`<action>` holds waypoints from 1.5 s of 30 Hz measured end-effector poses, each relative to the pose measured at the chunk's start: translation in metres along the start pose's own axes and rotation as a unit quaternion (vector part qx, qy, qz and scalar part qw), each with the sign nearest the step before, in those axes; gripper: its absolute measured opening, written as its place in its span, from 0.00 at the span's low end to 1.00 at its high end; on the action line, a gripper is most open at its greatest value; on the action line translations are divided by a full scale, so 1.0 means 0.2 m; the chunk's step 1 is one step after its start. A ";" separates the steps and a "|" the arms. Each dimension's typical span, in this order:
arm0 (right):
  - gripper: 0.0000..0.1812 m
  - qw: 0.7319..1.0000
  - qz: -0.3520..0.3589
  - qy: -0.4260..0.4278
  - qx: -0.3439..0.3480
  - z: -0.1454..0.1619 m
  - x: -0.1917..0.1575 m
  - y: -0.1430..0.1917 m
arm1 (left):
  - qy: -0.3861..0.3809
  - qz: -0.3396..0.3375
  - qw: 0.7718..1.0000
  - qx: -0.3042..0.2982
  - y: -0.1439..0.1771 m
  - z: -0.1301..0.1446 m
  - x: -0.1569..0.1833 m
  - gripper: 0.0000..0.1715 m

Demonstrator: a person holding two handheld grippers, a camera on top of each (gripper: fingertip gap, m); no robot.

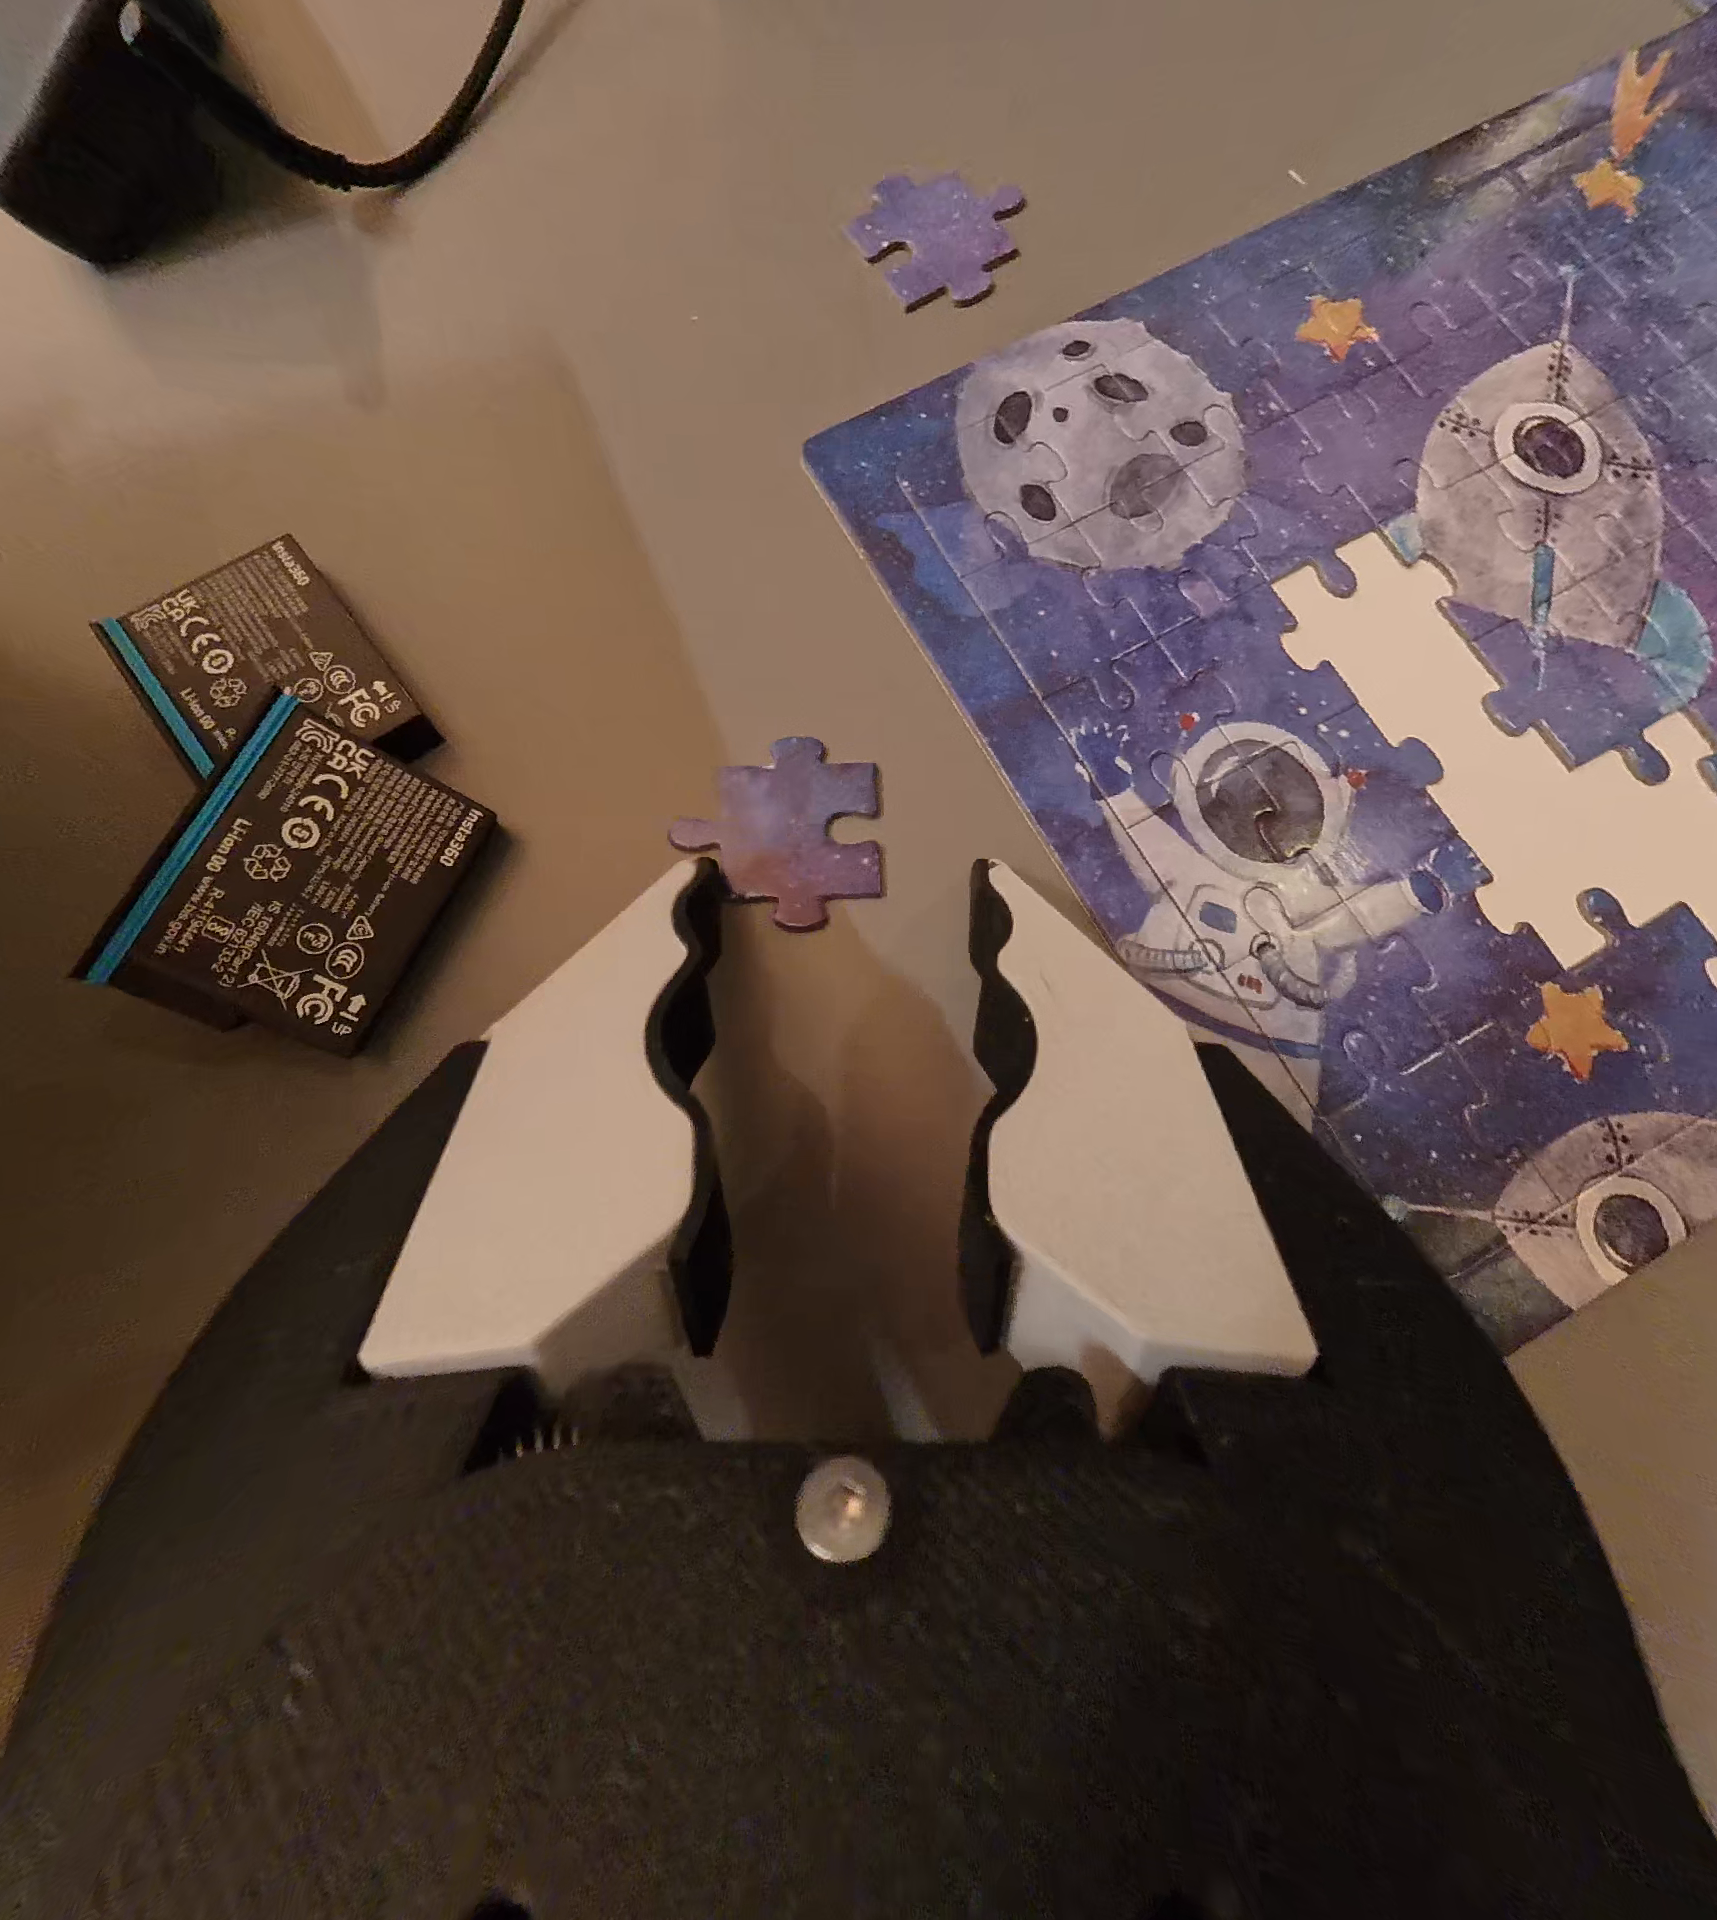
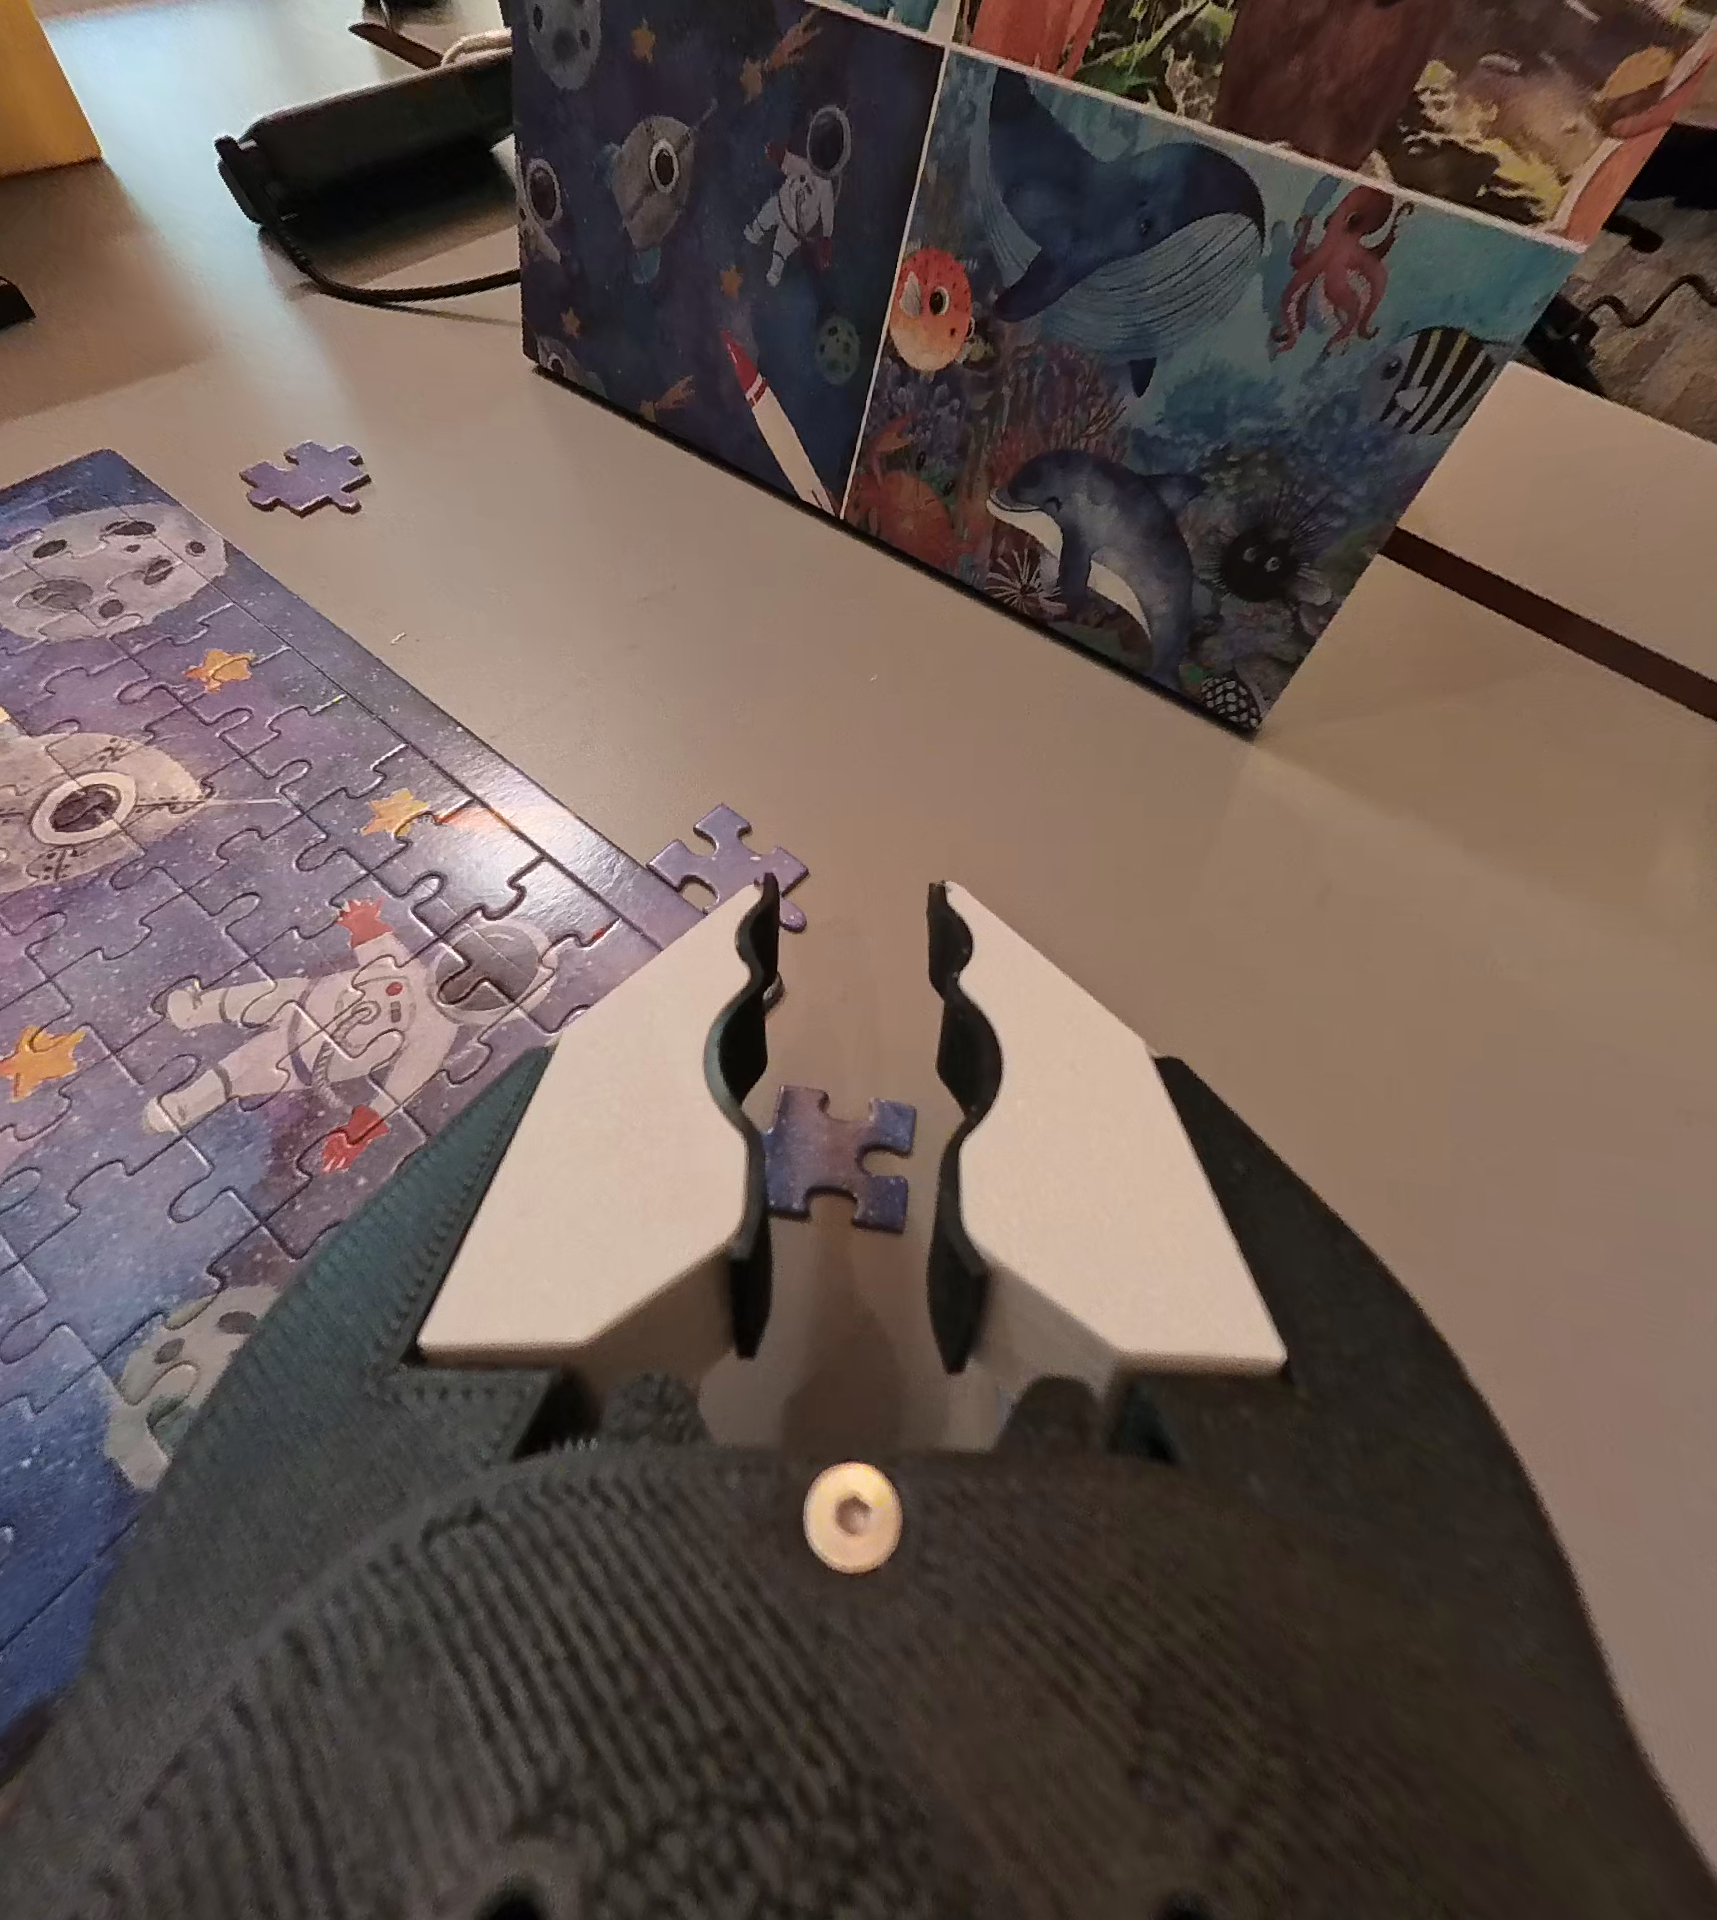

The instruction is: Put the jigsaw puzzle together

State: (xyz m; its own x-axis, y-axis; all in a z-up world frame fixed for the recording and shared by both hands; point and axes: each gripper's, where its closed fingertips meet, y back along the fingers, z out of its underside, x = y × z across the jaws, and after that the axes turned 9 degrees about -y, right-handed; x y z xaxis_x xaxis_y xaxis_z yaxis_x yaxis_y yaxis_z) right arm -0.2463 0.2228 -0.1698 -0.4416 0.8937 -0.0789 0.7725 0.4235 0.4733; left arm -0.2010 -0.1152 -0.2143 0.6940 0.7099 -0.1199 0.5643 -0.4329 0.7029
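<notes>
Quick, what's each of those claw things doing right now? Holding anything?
Left gripper: open, holding nothing; a loose puzzle piece lies at its fingertip.
Right gripper: open, holding nothing; another loose piece lies between its fingers.

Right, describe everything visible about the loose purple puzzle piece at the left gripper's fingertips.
The loose purple puzzle piece is flat card printed with a speckled violet-to-pink starry sky, with a knob at the top, another at the left, and a notch on its right side. It lies flat on the grey table, apart from the assembled space puzzle. The open left gripper's left fingertip overlaps its lower-left corner; contact is unclear.
</notes>
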 end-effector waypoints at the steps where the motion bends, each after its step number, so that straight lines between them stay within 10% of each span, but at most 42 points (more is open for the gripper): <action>1: 0.15 1.000 0.000 0.001 0.000 0.00 0.00 0.00 | -0.002 -0.005 1.000 0.002 0.00 0.00 0.00 0.26; 10: 0.15 1.000 0.000 0.004 0.002 -0.01 0.00 0.00 | 0.004 -0.027 1.000 -0.004 -0.02 -0.01 -0.04 0.32; 23: 0.14 1.000 0.000 0.010 0.003 -0.01 -0.01 0.01 | 0.009 0.026 0.999 0.033 0.03 -0.08 0.05 0.17; 31: 0.13 1.000 -0.003 0.013 0.000 0.00 -0.02 0.00 | -0.173 0.182 0.958 0.136 0.10 -0.40 0.57 0.17; 38: 0.13 1.000 0.001 0.023 0.004 -0.02 -0.03 0.02 | -0.316 0.272 0.906 0.067 -0.09 -0.34 0.92 0.16; 45: 0.13 1.000 -0.007 0.027 -0.003 -0.01 -0.04 0.01 | -0.315 0.287 0.903 0.055 -0.11 -0.31 0.97 0.17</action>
State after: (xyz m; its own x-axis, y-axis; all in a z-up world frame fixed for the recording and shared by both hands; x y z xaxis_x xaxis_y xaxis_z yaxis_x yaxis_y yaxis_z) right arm -0.2415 0.2163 -0.1670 -0.4754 0.8789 -0.0382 0.7640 0.4340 0.4774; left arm -0.1049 0.0662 -0.2096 0.9832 -0.0913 -0.1578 0.0477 -0.7064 0.7062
